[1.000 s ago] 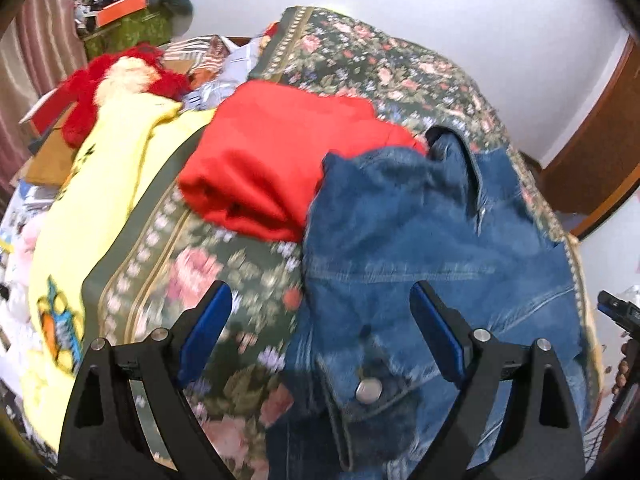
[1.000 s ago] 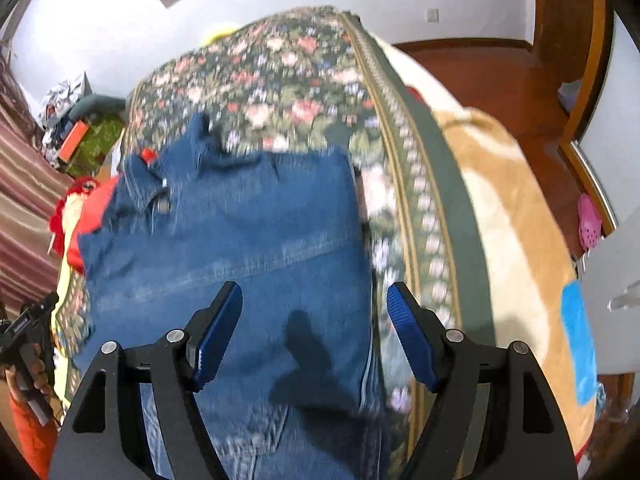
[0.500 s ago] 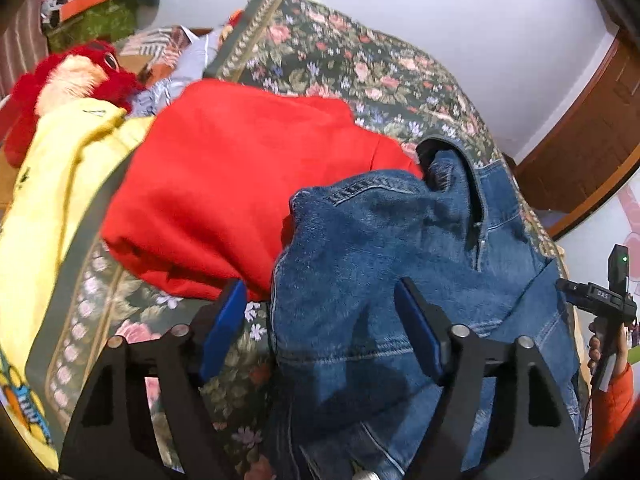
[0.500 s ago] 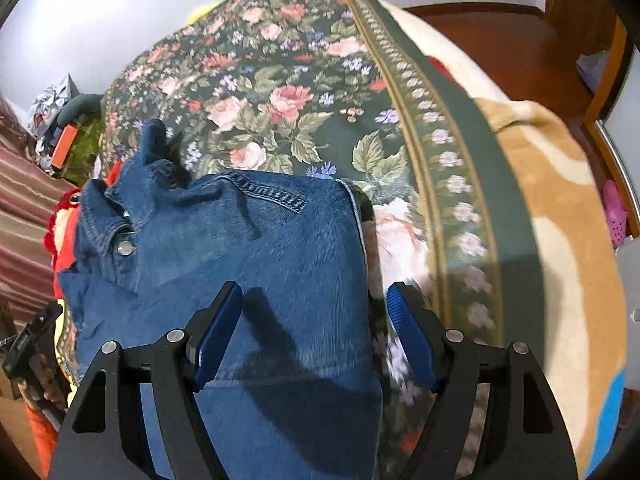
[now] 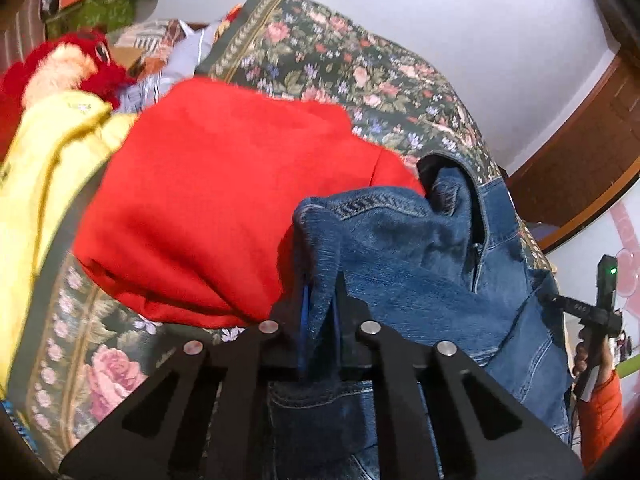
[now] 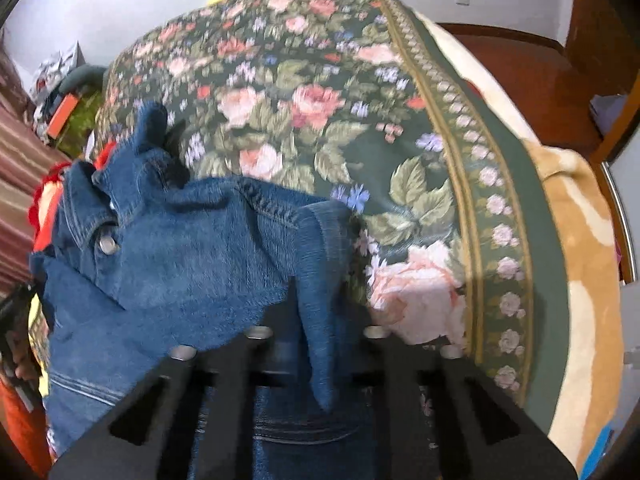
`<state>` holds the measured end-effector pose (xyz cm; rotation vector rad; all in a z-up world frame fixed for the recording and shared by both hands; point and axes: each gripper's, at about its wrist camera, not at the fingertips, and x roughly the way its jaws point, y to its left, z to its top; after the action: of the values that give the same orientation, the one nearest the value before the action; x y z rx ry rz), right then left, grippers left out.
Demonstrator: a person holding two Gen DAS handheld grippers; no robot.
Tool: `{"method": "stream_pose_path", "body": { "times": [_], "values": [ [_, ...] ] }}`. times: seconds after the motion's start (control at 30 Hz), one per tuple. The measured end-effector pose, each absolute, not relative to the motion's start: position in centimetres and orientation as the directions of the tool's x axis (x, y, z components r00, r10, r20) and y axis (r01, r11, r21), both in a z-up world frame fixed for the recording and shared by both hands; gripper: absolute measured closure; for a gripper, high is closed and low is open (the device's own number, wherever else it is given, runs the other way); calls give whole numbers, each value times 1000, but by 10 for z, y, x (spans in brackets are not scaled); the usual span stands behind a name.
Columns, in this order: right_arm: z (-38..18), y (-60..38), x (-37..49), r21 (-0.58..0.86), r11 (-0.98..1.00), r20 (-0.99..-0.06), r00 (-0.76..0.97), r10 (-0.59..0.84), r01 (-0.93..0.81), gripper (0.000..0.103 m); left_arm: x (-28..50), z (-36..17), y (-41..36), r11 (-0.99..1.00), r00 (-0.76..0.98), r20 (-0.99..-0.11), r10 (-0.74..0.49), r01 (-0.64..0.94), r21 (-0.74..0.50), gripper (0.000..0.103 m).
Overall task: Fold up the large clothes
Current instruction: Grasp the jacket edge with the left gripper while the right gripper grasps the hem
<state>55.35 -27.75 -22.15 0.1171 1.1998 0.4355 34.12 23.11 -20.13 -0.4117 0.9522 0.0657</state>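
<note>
A blue denim jacket (image 5: 420,264) lies on a bed with a floral cover (image 5: 360,72). My left gripper (image 5: 320,300) is shut on the jacket's left shoulder corner, with the denim pinched between the blue pads. My right gripper (image 6: 316,304) is shut on the jacket's (image 6: 192,248) right shoulder corner, and a fold of denim hangs down between its fingers. The collar and a metal snap button (image 6: 107,245) show at the left of the right wrist view. The right gripper also shows at the far right of the left wrist view (image 5: 600,312).
A folded red garment (image 5: 224,200) lies just left of the jacket, touching it. A yellow cloth (image 5: 44,176) and a red plush toy (image 5: 68,68) lie farther left. The bed's right edge with a tan blanket (image 6: 580,240) drops to a wooden floor (image 6: 532,76).
Both grippers moved forward to the jacket's shoulder corners and went from open to shut on the denim. The cloth is bunched and a little raised at both grips.
</note>
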Motion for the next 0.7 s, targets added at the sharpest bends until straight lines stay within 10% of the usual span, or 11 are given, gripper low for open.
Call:
{"method": "stream_pose_path", "body": {
  "times": [0.43,0.7],
  "values": [
    [-75,-270,552,309,875,-688,548,476,-373,95,374,-69,202,983,771,-637,8,-124,-138,98],
    [-103,-255,600,286,911,-720,561,410,-298,95,423,-54,227,971,797,-587,145,-228,-69,103]
  ]
}}
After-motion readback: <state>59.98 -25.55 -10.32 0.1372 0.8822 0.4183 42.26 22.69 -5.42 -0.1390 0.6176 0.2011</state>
